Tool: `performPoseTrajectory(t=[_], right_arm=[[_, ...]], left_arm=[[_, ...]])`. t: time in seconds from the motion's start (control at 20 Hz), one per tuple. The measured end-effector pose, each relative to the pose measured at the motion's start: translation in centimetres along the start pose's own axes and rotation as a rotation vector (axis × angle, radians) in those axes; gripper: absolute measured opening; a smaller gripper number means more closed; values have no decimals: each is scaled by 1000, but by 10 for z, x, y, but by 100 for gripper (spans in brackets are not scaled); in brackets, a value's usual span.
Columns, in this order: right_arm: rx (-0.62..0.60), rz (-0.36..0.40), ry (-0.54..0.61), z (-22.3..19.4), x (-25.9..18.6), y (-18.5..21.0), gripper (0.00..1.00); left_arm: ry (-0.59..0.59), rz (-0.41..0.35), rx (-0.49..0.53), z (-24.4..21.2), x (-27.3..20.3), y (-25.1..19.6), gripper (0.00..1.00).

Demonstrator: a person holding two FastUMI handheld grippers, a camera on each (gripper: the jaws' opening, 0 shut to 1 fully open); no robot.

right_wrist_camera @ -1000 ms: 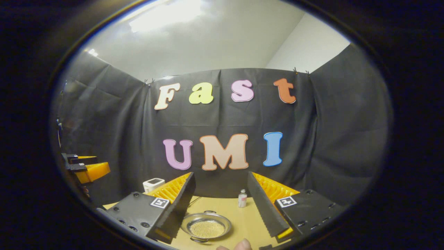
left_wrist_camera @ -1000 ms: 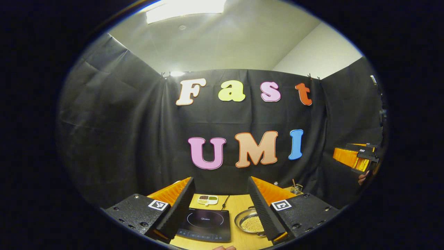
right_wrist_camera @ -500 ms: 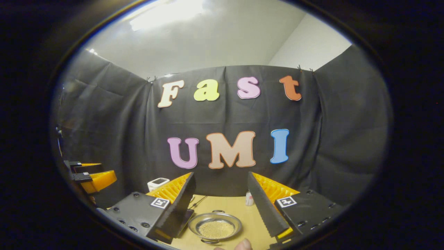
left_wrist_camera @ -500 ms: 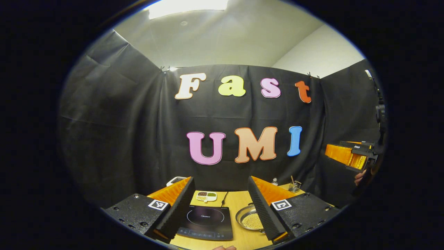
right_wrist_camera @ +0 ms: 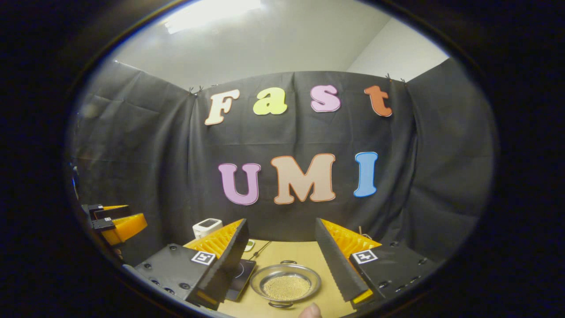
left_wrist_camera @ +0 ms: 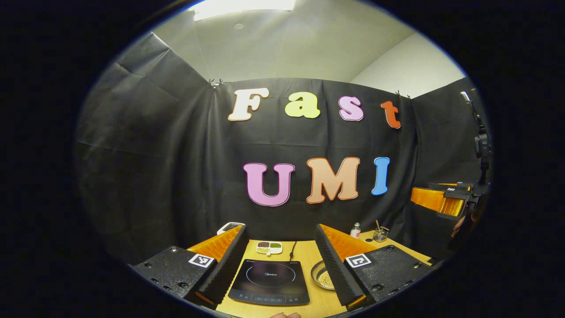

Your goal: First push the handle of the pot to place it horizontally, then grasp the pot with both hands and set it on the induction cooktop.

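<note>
Wooden counter (left_wrist_camera: 304,258) in left gripper view: left gripper (left_wrist_camera: 280,258) jaws apart above it, induction cooktop (left_wrist_camera: 269,288) between them, pot (left_wrist_camera: 323,276) just right of cooktop, partly behind the right finger. Right gripper view: right gripper (right_wrist_camera: 281,258) jaws apart, holding nothing; pot (right_wrist_camera: 285,284) sits between them on the counter, beside the cooktop (right_wrist_camera: 242,274), not on it.

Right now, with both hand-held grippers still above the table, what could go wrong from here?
1. The shallow round metal pot is full of small yellow beans; tilting it could spill them.
2. Its small loop handles offer little grip.
3. The black glass induction cooktop sits close beside it; a low carry might clip its edge.
</note>
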State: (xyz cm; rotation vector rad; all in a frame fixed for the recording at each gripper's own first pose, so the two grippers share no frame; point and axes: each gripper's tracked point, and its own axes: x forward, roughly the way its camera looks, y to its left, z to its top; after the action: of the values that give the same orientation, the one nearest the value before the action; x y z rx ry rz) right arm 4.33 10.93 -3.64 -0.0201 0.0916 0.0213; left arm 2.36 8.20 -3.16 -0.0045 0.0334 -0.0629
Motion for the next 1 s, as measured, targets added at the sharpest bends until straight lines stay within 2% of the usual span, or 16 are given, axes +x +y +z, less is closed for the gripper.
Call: performPoseTrajectory(t=[0.1, 0.2, 0.25, 0.3, 0.4, 0.45, 0.5, 0.55, 0.6, 0.65, 0.7, 0.75, 0.8, 0.85, 1.0], right_arm=[[-1, 11, 26, -9, 3, 10, 96], [-10, 33, 44, -16, 3, 18, 87], [-7, 43, 48, -18, 7, 21, 77], [-3, 52, 52, -20, 11, 24, 72], [-12, 48, 64, -26, 21, 18, 48], [-14, 54, 68, -30, 27, 18, 33], [-23, 61, 73, -34, 33, 15, 28], [-34, 74, 76, -37, 38, 12, 22], [-40, 92, 84, -43, 43, 11, 17], [-38, 111, 102, -51, 48, 9, 7], [-32, 123, 114, -58, 53, 6, 14], [-22, 135, 141, -63, 54, 1, 8], [-7, 162, 176, -76, 63, 1, 7], [2, 186, 216, -90, 68, 2, 6], [58, 292, 235, -108, 78, 8, 2]], left_arm=[[19, -3, 2, -8, 6, 7, 87], [23, 4, -17, -9, 10, 15, 93], [27, 15, -21, -12, 12, 19, 88], [34, 28, -21, -14, 14, 23, 93], [42, 42, -29, -17, 17, 23, 93], [47, 45, -30, -18, 19, 22, 93], [48, 52, -28, -19, 21, 21, 87], [54, 62, -25, -21, 25, 18, 93], [61, 75, -25, -22, 27, 16, 93], [64, 88, -30, -22, 30, 14, 93], [63, 99, -36, -20, 32, 10, 93], [64, 110, -41, -21, 34, 6, 88], [74, 126, -34, -22, 37, 2, 88], [81, 144, -24, -25, 40, 1, 93], [76, 188, -7, -21, 39, -6, 93]])
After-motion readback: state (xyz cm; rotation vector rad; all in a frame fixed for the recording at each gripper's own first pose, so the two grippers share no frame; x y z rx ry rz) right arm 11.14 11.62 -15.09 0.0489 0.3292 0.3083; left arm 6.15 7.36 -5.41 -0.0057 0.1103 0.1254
